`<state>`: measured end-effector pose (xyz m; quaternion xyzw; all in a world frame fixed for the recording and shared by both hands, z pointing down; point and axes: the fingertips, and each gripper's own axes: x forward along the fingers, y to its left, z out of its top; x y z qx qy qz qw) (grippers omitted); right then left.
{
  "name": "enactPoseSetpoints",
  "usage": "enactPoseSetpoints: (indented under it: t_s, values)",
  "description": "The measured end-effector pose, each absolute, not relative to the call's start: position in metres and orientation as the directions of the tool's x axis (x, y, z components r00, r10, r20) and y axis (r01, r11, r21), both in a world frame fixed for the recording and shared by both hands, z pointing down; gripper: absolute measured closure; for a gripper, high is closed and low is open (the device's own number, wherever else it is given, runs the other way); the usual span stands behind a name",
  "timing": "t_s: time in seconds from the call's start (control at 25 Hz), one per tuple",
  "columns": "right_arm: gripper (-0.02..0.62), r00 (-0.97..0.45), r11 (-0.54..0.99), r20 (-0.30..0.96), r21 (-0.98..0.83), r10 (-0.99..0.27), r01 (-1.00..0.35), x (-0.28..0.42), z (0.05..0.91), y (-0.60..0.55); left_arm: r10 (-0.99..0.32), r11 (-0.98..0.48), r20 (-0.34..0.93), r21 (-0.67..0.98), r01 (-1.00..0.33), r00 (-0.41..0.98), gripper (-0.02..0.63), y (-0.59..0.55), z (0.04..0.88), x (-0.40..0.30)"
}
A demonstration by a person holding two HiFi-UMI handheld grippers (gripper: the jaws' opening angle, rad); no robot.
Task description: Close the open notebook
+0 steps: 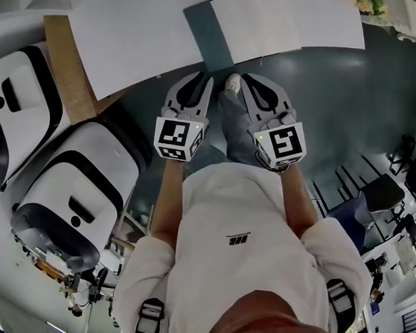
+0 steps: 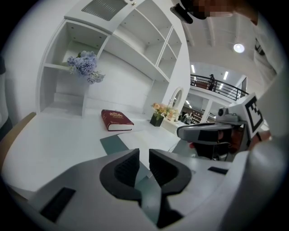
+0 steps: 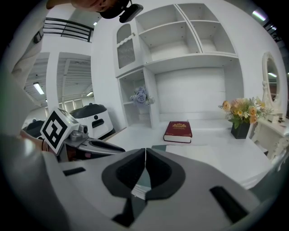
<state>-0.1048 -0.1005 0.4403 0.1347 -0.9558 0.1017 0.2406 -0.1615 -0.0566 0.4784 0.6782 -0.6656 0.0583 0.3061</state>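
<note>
The open notebook lies on the white desk (image 1: 131, 33), with its dark teal cover (image 1: 204, 33) on the left and a white page (image 1: 285, 24) on the right. The teal cover (image 2: 113, 144) and the page (image 3: 198, 151) also show in the gripper views, past the jaws. Both grippers hang side by side over the floor, short of the desk's near edge and apart from the notebook. My left gripper (image 1: 201, 78) (image 2: 144, 158) has its pads a narrow gap apart, with nothing between them. My right gripper (image 1: 249, 79) (image 3: 145, 155) is shut and empty.
A closed red book (image 2: 116, 120) (image 3: 179, 131) lies further back on the desk. Next to it stands a flower pot (image 3: 241, 122), with white shelves behind. Two white machines (image 1: 74, 197) stand on the left by the desk's wooden edge (image 1: 67, 71). Dark chairs (image 1: 384, 192) are on the right.
</note>
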Motion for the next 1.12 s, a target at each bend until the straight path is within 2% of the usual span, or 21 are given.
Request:
enactPoseSetpoints:
  t_s: [1.12]
  values:
    - [0.597, -0.812, 0.948, 0.573, -0.187, -0.107, -0.256, -0.118, 0.531, -0.086, -0.789, 0.154, 0.596, 0.428, -0.891, 0.15, 0.606, -0.058, 0.599, -0.16]
